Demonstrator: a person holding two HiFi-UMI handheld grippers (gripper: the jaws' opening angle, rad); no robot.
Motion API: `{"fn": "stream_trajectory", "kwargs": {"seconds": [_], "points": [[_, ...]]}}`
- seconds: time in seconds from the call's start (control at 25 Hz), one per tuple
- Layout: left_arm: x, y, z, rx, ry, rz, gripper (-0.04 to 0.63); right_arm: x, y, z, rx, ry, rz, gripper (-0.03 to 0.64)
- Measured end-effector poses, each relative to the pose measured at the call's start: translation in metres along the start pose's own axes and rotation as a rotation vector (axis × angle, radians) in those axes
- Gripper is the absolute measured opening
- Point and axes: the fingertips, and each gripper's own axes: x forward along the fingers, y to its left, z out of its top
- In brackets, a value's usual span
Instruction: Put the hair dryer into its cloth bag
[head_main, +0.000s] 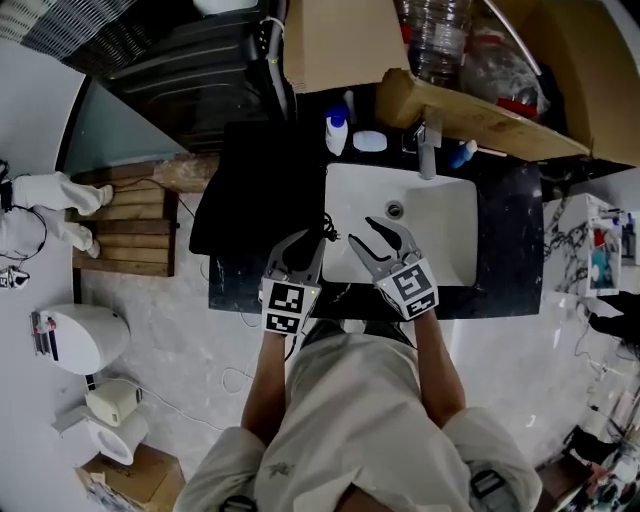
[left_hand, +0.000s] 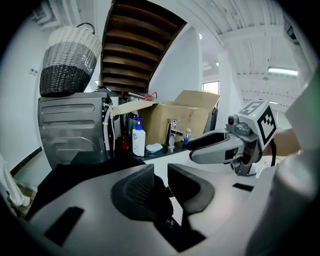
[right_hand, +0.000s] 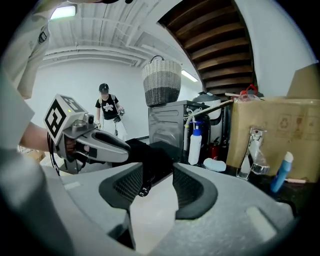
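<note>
Cloth bag (head_main: 255, 190), black: being rested on the dark counter (head_main: 510, 230), left of the white sink (head_main: 440, 230). Its near edge is being pinched between the almost-closed jaws of the left gripper (left_hand: 161, 175). Right gripper (right_hand: 157, 182): being held above the sink, just beside the bag's edge, jaws spread, nothing being clamped. Hair dryer: cannot be made out.
</note>
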Motion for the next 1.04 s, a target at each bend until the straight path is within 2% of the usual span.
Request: {"fn": "stream_trajectory", "kwargs": {"seconds": [0.4,1.04], "points": [[-0.004,-0.007,0.015,0.018,-0.066,-0.02,0.083,-0.018,-0.001,0.001,0.026,-0.026,-0.07,0.181],[-0.004,-0.011,0.016,0.017,-0.081,-0.036,0.083,-0.019,-0.002,-0.002,0.032,-0.016,-0.079,0.181]]}}
